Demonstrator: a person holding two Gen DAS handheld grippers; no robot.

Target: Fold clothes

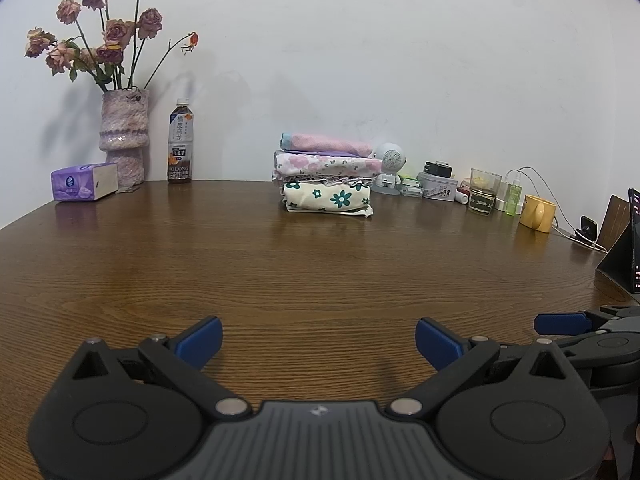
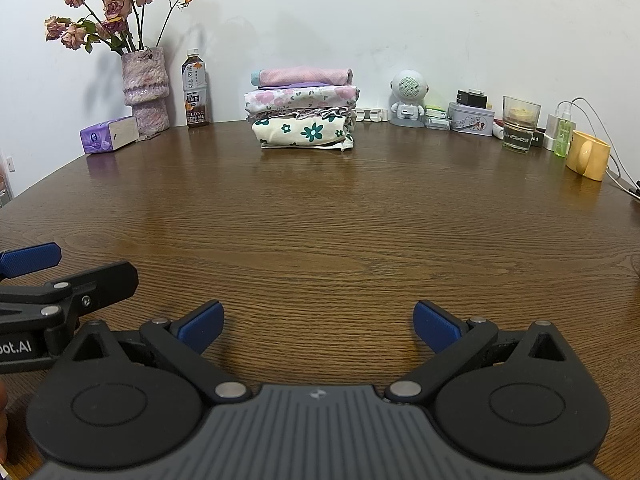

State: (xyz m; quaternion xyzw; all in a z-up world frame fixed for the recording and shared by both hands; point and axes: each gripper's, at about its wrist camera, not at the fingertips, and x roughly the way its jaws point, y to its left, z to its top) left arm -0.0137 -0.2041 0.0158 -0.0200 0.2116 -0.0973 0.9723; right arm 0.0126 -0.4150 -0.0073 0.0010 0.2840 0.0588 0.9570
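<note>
Folding looked finished: nothing unfolded lay on the table.
The folded stack sat right of the bottle; left gripper and right gripper were spread, empty.

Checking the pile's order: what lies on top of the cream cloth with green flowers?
On the cream cloth lie a frilled-edge piece, a pink-flowered cloth and a pink one on top. Their inner folds are hidden.
</note>
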